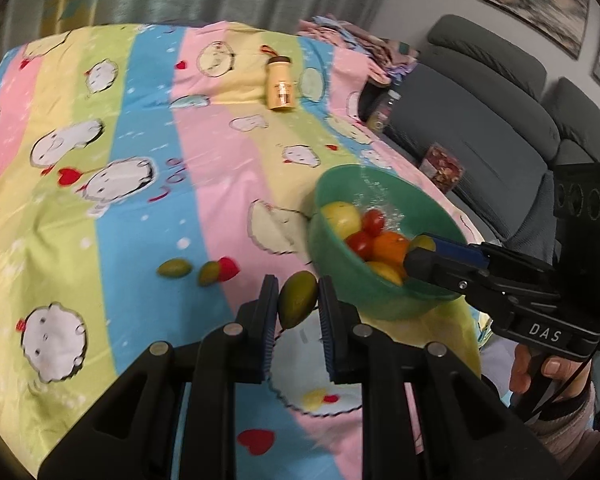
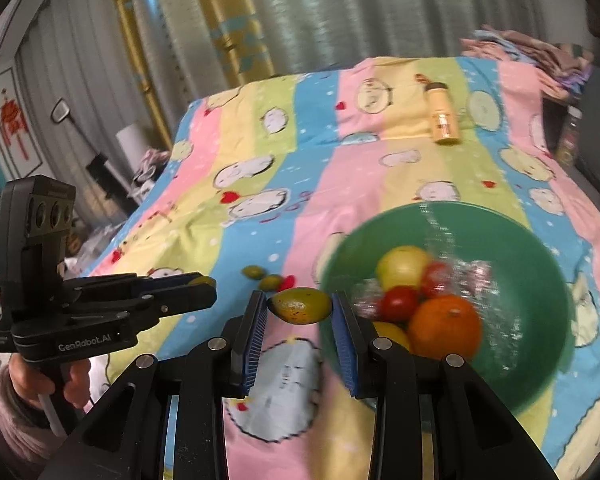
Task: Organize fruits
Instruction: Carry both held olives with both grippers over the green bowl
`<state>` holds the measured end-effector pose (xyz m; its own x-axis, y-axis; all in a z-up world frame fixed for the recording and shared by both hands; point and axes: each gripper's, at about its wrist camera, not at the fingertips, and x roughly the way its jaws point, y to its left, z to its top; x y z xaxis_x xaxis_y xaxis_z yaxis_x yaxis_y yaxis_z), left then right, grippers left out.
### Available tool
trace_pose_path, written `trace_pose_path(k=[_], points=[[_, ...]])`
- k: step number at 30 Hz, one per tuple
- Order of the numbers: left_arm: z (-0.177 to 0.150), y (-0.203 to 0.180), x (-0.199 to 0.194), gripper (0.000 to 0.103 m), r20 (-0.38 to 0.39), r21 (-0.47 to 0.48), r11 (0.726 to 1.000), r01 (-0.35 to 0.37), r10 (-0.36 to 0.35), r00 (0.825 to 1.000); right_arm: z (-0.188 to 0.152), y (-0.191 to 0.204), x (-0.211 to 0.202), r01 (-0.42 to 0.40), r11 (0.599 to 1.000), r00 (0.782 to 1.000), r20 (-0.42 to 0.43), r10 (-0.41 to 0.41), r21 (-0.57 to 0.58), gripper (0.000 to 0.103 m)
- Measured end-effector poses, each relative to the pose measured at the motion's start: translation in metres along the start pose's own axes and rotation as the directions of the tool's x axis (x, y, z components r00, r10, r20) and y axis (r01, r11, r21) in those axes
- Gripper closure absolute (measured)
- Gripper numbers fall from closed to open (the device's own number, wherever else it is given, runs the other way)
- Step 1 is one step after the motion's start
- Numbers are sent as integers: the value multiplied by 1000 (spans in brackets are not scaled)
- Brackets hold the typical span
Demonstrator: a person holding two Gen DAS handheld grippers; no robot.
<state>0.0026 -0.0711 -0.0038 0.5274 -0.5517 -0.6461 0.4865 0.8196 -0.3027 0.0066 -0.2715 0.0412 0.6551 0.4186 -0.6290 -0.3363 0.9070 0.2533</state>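
Beside the green bowl [image 2: 540,240], each gripper pinches a small green oval fruit, left gripper [image 1: 298,300] end-on and right gripper [image 2: 300,306] crosswise (light, smooth, probably slippery, so hold across its middle).

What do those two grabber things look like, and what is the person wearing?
Both grippers are black plastic with blue ribbed pads and silver rivets. The right gripper says "DAS" in white; the left gripper says "GenRobot.AI". Each carries a boxy black camera block with round lenses. A black cable hangs under the right one. The sleeves look pinkish-grey.
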Motion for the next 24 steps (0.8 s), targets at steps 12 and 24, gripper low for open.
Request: trace_pose_path(k=[12, 24], points=[[27, -50, 26, 84, -18, 115, 993, 15, -13, 1000, -7, -42, -20, 23, 996, 997, 65, -28, 89, 68], [41, -87, 59, 83, -54, 193, 981, 14, -3, 999, -7, -78, -34, 42, 988, 993, 102, -57, 147, 68]])
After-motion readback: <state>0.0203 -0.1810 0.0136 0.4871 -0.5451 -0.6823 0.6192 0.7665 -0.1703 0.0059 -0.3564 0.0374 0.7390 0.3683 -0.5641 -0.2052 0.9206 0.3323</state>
